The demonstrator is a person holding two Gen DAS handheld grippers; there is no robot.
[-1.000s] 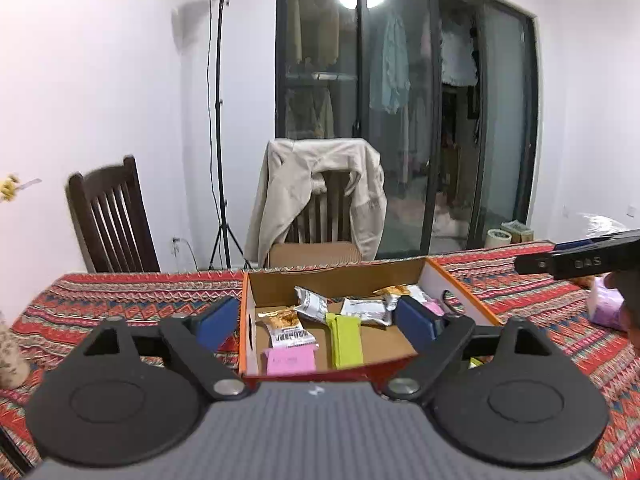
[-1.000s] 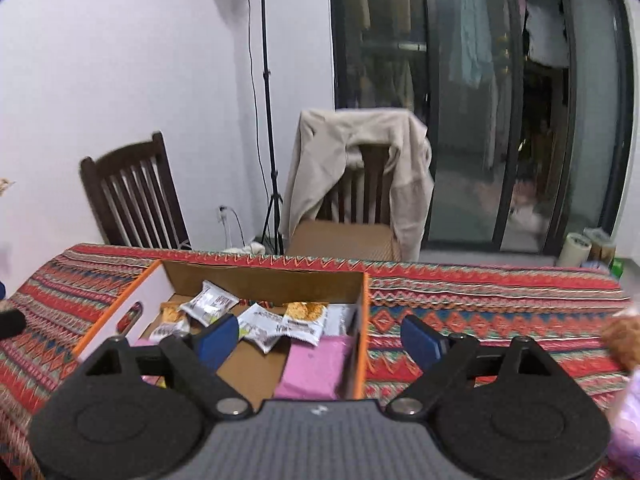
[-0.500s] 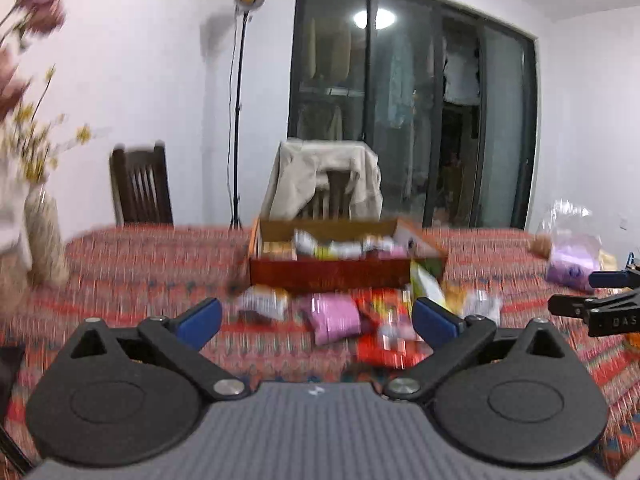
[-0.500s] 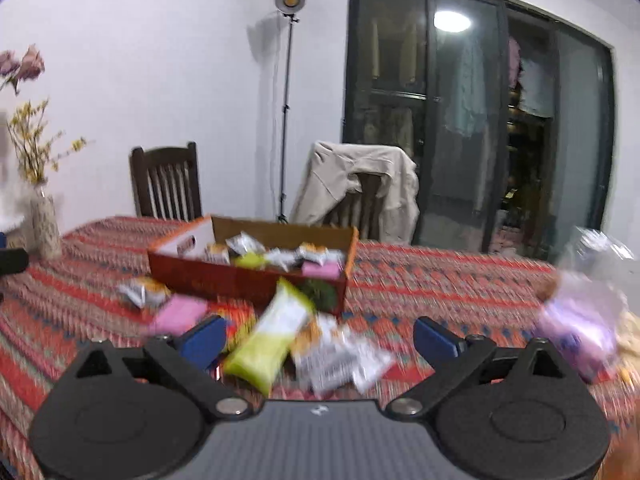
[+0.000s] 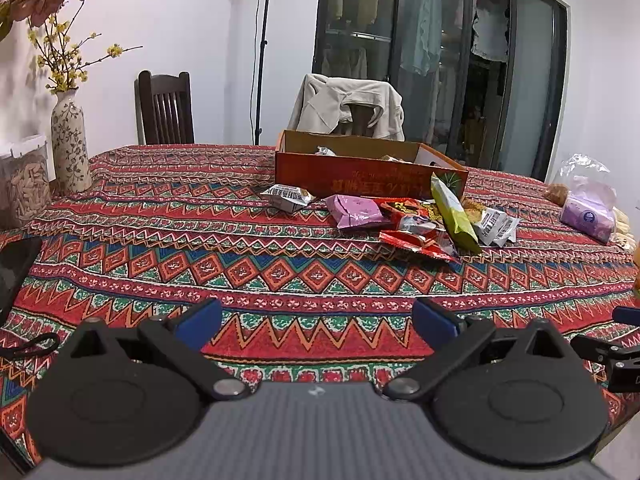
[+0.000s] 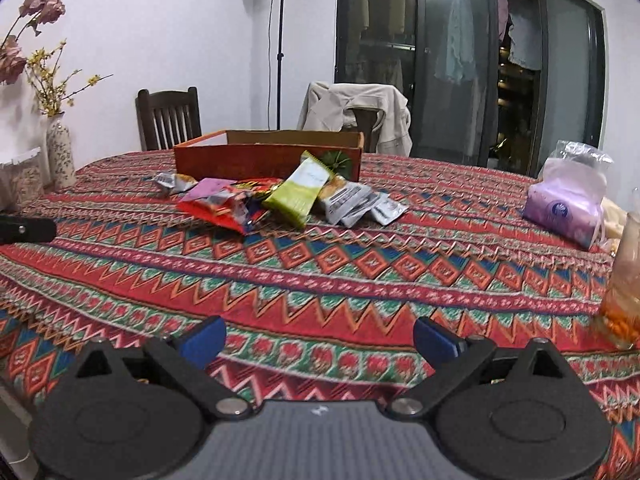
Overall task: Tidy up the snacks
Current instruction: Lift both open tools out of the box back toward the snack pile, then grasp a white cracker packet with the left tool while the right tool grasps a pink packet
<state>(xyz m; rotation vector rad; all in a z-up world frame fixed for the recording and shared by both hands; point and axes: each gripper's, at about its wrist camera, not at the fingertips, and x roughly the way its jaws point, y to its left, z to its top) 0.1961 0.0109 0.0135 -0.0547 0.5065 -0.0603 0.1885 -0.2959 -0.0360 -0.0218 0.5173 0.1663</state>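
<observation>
With both my left claw (image 5: 316,322) and right claw (image 6: 320,338) wide and empty, snacks (image 5: 404,216) lie piled before the box (image 5: 360,172) on the table (image 5: 240,264); grabbing overlapping packets could drag neighbours.

Your table (image 5: 248,264) wears a red patterned cloth. On it rests an orange cardboard box (image 5: 360,172), with loose snack packets (image 5: 404,216) heaped just in front. A flowered vase (image 5: 69,140) and a clear container (image 5: 22,184) stand at the left edge, a purple bagged pack (image 5: 588,210) at the right.
</observation>
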